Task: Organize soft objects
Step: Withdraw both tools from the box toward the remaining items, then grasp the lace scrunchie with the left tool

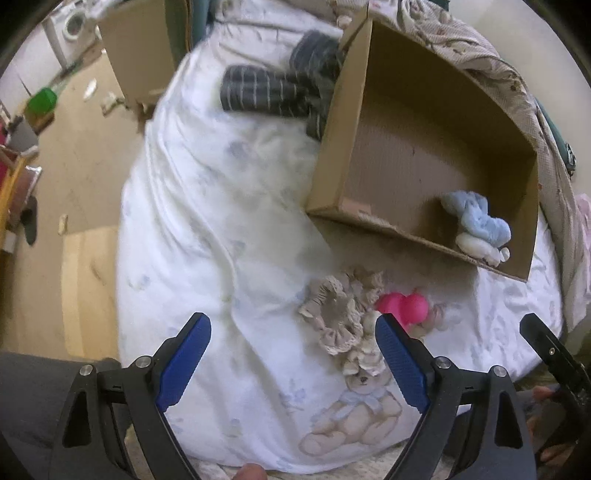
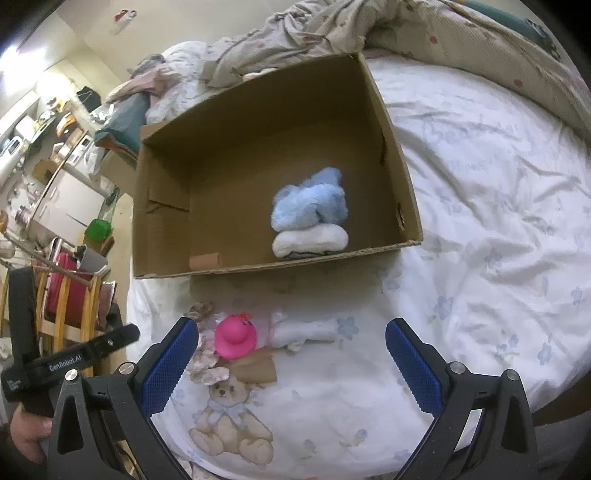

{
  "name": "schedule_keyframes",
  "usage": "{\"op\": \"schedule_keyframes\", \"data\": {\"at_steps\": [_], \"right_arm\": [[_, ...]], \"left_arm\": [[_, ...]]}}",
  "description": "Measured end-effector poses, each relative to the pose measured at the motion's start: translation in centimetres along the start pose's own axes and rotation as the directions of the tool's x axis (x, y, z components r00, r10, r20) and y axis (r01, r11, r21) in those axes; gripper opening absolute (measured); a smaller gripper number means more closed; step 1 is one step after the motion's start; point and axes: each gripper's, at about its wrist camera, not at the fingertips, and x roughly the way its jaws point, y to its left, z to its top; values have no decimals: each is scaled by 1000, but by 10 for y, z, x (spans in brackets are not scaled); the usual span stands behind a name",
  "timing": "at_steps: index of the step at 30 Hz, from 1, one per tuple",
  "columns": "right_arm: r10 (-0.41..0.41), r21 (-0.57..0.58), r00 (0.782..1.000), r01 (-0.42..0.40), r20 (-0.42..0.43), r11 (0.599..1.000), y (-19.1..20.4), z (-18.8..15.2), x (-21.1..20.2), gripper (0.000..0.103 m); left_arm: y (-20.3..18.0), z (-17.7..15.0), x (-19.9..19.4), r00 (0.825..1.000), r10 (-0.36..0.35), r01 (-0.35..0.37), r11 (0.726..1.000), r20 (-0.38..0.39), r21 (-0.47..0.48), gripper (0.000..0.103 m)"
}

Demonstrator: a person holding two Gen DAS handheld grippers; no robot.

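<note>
An open cardboard box [image 1: 334,155] [image 2: 402,192] lies on the bed. Inside it a fluffy light-blue item [image 1: 476,218] [image 2: 310,203] sits on a white rolled item [image 1: 472,243] [image 2: 310,240]. In front of the box lie a beige lace scrunchie [image 1: 340,317] [image 2: 201,310], a pink rubber duck [image 1: 404,306] [image 2: 234,336] and a white folded cloth [image 2: 306,330]. My left gripper [image 1: 291,350] is open and empty, just short of the scrunchie. My right gripper [image 2: 291,362] is open and empty, just short of the duck and white cloth.
Dark striped rolled items [image 1: 269,92] lie on the bed left of the box. The white bedsheet [image 2: 480,221] has a teddy-bear print [image 2: 229,424]. A rumpled floral blanket [image 2: 295,29] lies behind the box. The floor and clutter [image 1: 44,110] are to the left.
</note>
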Motion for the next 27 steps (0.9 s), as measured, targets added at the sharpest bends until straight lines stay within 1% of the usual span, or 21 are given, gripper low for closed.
{"op": "schedule_keyframes", "data": {"at_steps": [3,4,7,10,12,14,15,16,17,18,20,22,24,27], "right_arm": [[-1,14,1000,2,-9,1000,-3,1,4,103],[-2,18,1000,2,-10,1000,-4,2,4,103],[-2,29,1000,3,-18,1000,-7,3,6,103],[-2,35,1000,3,-23,999,-10,4,7,103],[-4,35,1000,4,-24,999,-12,4,7,103],[-4,39,1000,5,-25,999,-13,4,7,103],[-5,41,1000,6,-26,999,-14,5,8,103],[-5,42,1000,6,-28,999,-14,5,8,103],[-6,44,1000,8,-29,999,-15,5,8,103],[-7,46,1000,8,-30,999,-15,5,9,103],[-5,49,1000,7,-31,999,-15,5,10,103],[-5,44,999,6,-34,999,-13,5,12,103],[-5,32,999,6,-33,999,-10,5,12,103],[-7,22,999,7,-31,1000,-8,5,12,103]], "left_arm": [[-5,3,13,999,-24,23,1000,-31,-21,85],[-7,6,18,999,-38,36,999,-37,-32,82],[-14,14,34,996,-61,58,997,-66,-45,80],[-25,19,49,995,-50,48,998,-83,-26,79],[-30,21,56,996,-34,33,999,-85,-15,75],[-33,23,64,995,-30,30,1000,-99,0,66],[-34,23,68,994,-30,30,1000,-104,5,64],[-35,24,71,994,-31,32,999,-109,13,58],[-36,24,73,993,-31,34,999,-112,22,50],[-36,24,76,993,-32,36,999,-113,29,44],[-36,24,76,994,-35,40,998,-104,42,29],[-35,26,71,995,-41,46,998,-87,49,19],[-34,28,59,996,-72,75,996,-61,47,17],[-28,28,36,996,-86,86,995,-20,44,16]]}}
